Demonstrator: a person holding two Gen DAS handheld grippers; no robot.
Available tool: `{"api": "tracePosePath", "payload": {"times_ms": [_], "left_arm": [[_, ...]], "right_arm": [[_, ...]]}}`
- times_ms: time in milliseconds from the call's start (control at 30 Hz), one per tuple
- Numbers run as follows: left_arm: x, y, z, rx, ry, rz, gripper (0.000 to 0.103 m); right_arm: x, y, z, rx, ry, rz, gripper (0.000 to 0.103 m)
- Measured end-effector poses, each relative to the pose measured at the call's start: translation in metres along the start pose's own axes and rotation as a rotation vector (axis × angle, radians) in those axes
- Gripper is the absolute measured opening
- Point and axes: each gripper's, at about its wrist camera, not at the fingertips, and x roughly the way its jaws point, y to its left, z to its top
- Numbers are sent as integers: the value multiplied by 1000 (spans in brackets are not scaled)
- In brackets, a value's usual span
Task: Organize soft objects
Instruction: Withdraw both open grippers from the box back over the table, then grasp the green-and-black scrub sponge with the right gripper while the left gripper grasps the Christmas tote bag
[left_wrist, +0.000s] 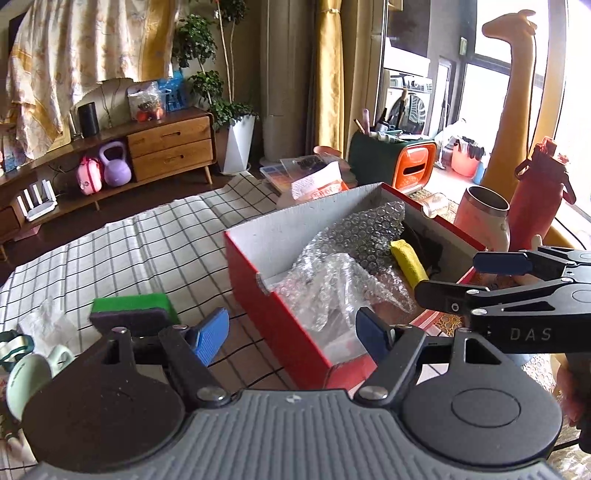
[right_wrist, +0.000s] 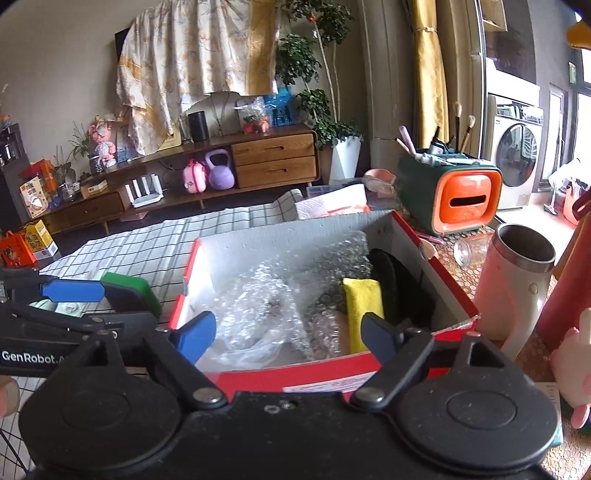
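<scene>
So here's the count: one red box (right_wrist: 325, 376), and inside it two wads of bubble wrap (right_wrist: 258, 306), one yellow cloth (right_wrist: 360, 306) and one dark round thing (right_wrist: 391, 284) I can't make out, tucked against the far right side. Out on the checked cloth (left_wrist: 147, 243) there's one sponge (left_wrist: 129, 312), green on top with a dark underside, sitting left of the box and apart from it. My left claw (left_wrist: 291, 332) has its pads spread wide with nothing between them; the sponge is just beyond its left finger, and the box's near corner with the bubble wrap sits right ahead through the gap. My right claw (right_wrist: 288, 332) is also wide apart and empty, hanging over the near wall of the box, with the bubble wrap straight ahead between the fingers and the yellow cloth just past the right finger. Off to the right on the counter: one steel-lined cup (right_wrist: 517, 280) beside the box, and one red bottle (left_wrist: 535, 192) behind it.
</scene>
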Motion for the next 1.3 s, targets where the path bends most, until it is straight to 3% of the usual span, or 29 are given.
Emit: {"api": "tracePosePath", "payload": {"times_ms": [233,600,733,900,1067,1300], "left_arm": [[-41,33,-19,-34,-22,20,80],[-95,108,-57,-156,-38,37,86],[-111,136,-73,-205,-55,64,103],[-124,173,-92,-250,-53,75,103],[-130,210,-107,-264,-47,146,103],[-127,273,-126,-380,-16,199,103]], "right_arm": [[-20,44,0,-33,-33,53,100],[-30,120,-3,-104,-33,148,103],[-28,141,-4,-117,-20,188,103],[-21,164,-7,-154,4,232,103],[-8,180,-6,-187,26,240,103],[17,190,-7,-204,81,256,103]]}}
